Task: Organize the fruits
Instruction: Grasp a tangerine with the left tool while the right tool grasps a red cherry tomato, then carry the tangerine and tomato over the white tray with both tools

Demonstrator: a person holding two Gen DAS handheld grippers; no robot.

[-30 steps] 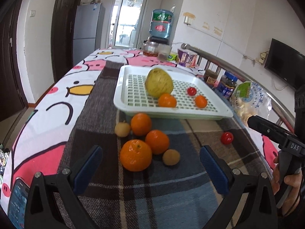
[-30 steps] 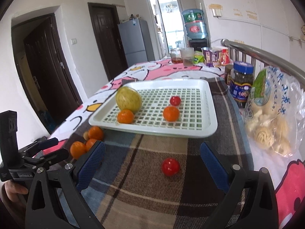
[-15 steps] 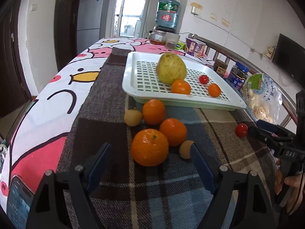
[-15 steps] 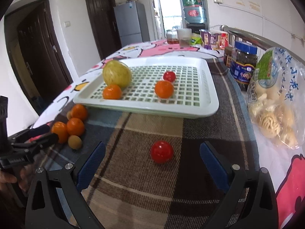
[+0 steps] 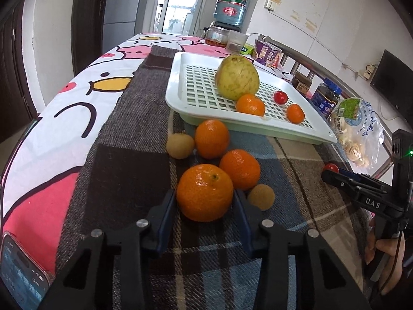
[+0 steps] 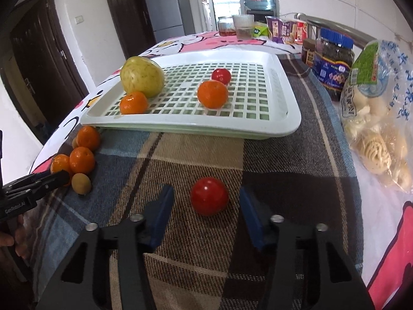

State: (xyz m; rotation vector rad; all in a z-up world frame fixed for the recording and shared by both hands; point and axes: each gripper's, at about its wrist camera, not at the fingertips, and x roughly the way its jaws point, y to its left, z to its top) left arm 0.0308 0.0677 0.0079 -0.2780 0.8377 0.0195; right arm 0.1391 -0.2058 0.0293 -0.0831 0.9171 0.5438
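Left gripper (image 5: 205, 201) closes, pads touching the front orange (image 5: 205, 192); a longan (image 5: 261, 196) crowds its right finger. Right gripper (image 6: 206, 204) closes around the tomato (image 6: 209, 195), gaps remaining. Tray (image 6: 284, 129) lies beyond.

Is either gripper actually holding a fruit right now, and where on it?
The left gripper is closing on the nearest orange, pads at its two sides. The right gripper is closing around the red tomato without touching it.

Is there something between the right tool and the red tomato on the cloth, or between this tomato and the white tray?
Nothing visible. The red tomato lies between the closing right tool's fingers, untouched, and only bare cloth separates it from the white tray.
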